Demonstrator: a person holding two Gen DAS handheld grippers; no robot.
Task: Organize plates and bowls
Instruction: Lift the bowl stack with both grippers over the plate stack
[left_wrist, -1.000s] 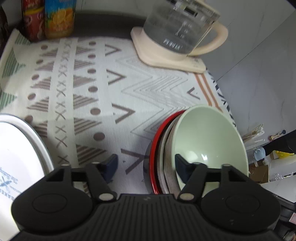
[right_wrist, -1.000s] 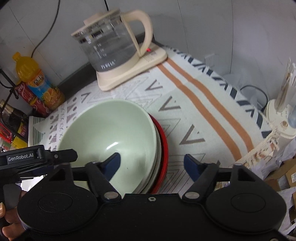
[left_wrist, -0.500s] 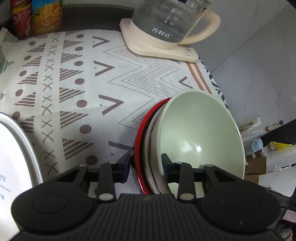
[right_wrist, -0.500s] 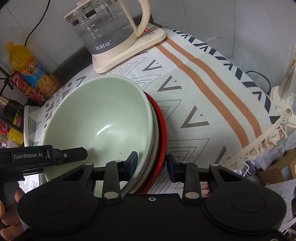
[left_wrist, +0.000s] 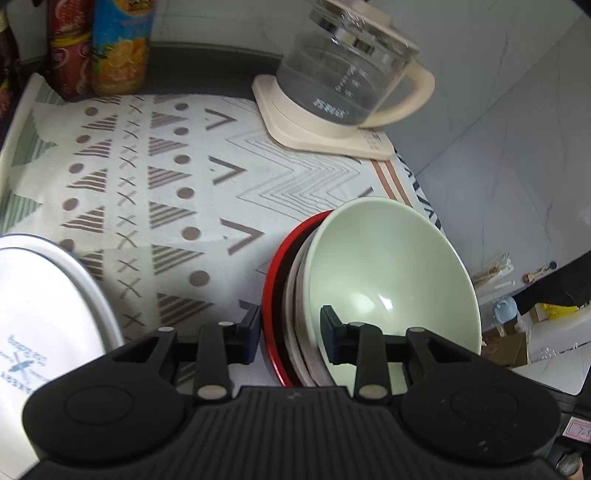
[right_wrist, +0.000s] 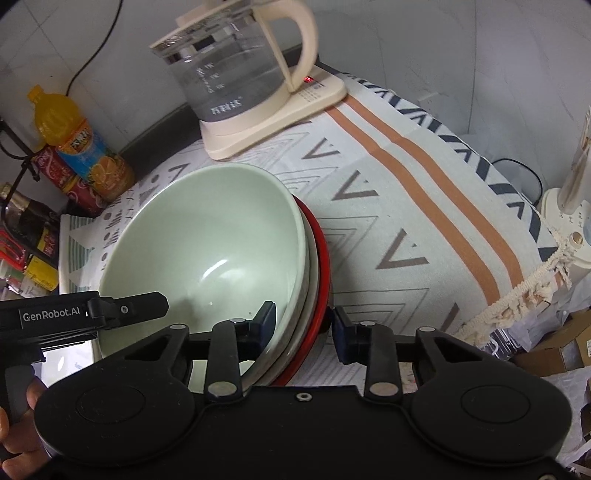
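A stack with a pale green bowl (left_wrist: 388, 266) on top, a whitish bowl under it and a red plate (left_wrist: 273, 280) at the bottom sits on the patterned cloth. My left gripper (left_wrist: 290, 330) grips its left rim, jaws still closing, one pad inside the green bowl and one outside the red plate. In the right wrist view the green bowl (right_wrist: 207, 236) and red plate (right_wrist: 325, 258) are clamped at their right rim by my right gripper (right_wrist: 303, 323). The left gripper's finger (right_wrist: 129, 304) reaches in over the far rim, with a hand below it.
A large white plate (left_wrist: 44, 314) lies at the left on the cloth (left_wrist: 166, 192). A glass kettle on a cream base (left_wrist: 343, 85) stands at the back. Drink bottles (right_wrist: 77, 144) stand at the back left. The cloth's fringed edge (right_wrist: 524, 295) hangs at the right.
Both grippers' jaws went from wide apart to clamped on opposite rims of the stack. The left view has shifted slightly since half a second ago.
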